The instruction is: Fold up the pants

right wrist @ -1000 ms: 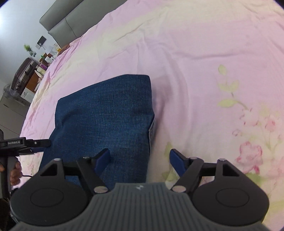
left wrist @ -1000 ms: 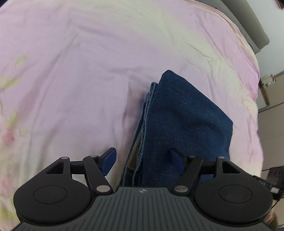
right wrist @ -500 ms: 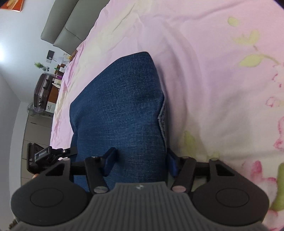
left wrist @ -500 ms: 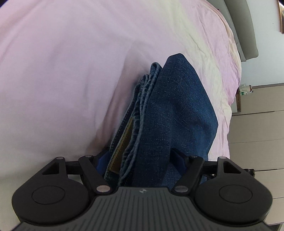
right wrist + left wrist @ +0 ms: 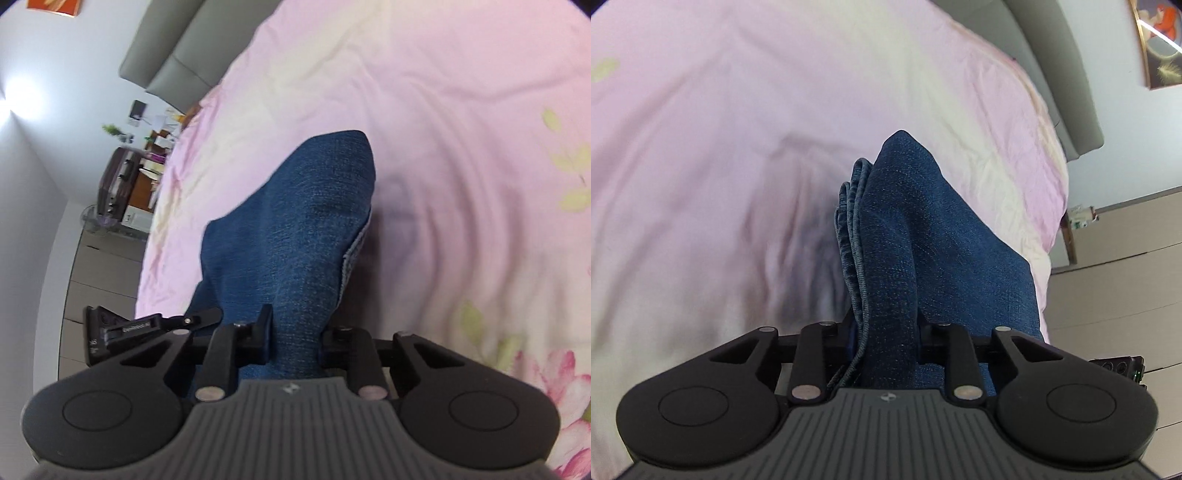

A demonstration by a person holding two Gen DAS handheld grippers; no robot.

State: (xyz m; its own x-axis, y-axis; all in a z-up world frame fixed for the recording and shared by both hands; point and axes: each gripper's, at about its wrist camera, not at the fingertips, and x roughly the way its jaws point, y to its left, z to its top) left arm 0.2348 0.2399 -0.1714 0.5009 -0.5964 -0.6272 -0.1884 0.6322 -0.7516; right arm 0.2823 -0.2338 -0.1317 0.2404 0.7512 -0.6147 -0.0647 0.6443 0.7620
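Two grippers clamp one folded bundle of jeans (image 5: 923,251) from opposite ends, above a bed. Left gripper (image 5: 884,332): jaws pressed onto the near end of the denim, which fills the gap between the fingers; several stacked hem edges, paler and ribbed, show along the left side of the bundle. Right gripper (image 5: 295,332): jaws likewise pinching the thick fold, with the paler inner face of the cloth exposed along its right edge. The fabric is dark blue with a fine woven grain, and the bundle narrows to a blunt rounded corner at its far end in both views. Whether that far end touches the bedsheet (image 5: 738,147) cannot be told. The sheet is soft pink and cream cotton, creased into shallow ridges, printed with green leaves and pink flowers (image 5: 561,384) on the right. Broad open sheet lies to the left in the left wrist view and to the right in the right wrist view. A grey padded headboard (image 5: 173,62) bounds the far edge; beige cabinets (image 5: 1115,266) stand beyond the bedside.
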